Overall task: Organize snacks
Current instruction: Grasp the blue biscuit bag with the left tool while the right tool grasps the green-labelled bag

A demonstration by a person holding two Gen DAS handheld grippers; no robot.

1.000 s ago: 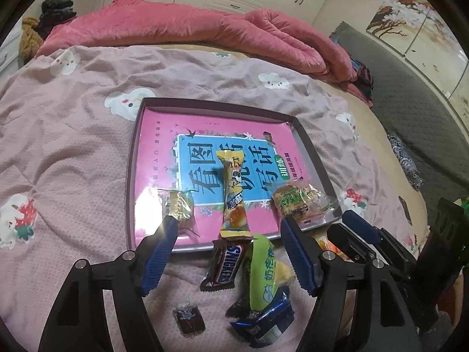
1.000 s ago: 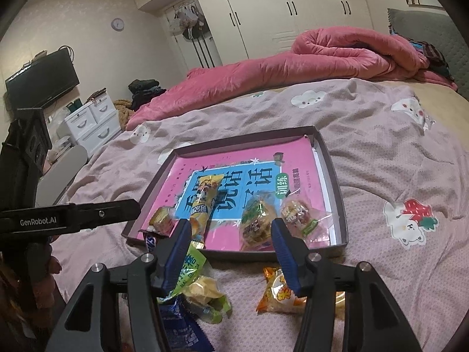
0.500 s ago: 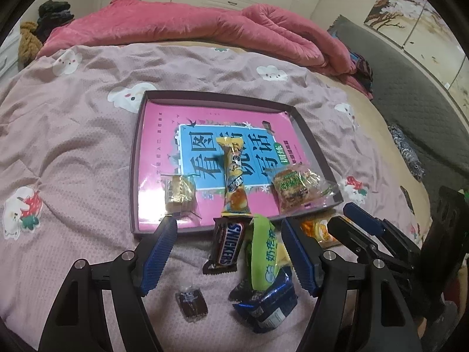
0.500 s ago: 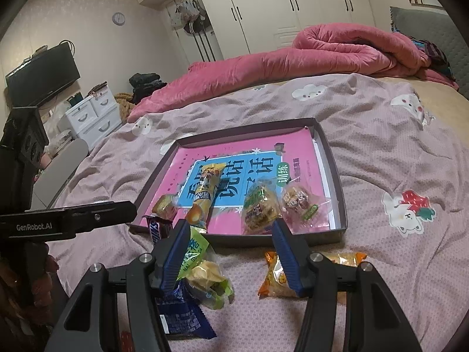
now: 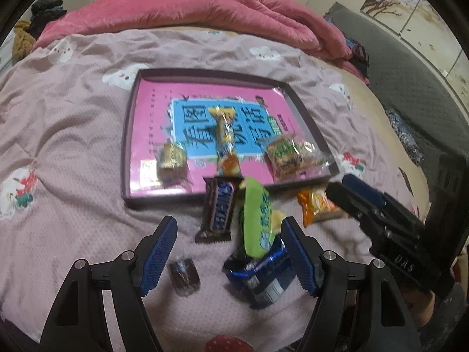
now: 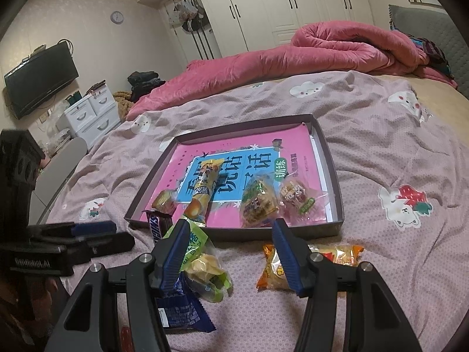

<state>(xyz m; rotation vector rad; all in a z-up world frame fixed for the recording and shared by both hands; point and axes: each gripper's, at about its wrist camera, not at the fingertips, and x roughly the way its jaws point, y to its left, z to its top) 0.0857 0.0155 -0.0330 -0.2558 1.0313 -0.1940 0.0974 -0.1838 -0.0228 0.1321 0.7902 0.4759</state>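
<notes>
A: Left gripper (image 5: pixel 227 259) hangs low centre, fingers wide, empty, over the Snickers bar (image 5: pixel 219 209).

B: Right gripper (image 6: pixel 227 253) half-open, empty.

A: Likely step: picking loose snacks. Next, straddle the bar, then carry it to the tray (image 5: pixel 129 152) at mid-frame.

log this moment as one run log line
left gripper: open, empty | right gripper: open, empty | tray: four snacks | Snickers bar: on bedspread

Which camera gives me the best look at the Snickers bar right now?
The left wrist view: the Snickers bar lies whole and label up, leaning on the tray's front edge. The right wrist view shows only part of it, foreshortened, behind the right gripper.
</notes>
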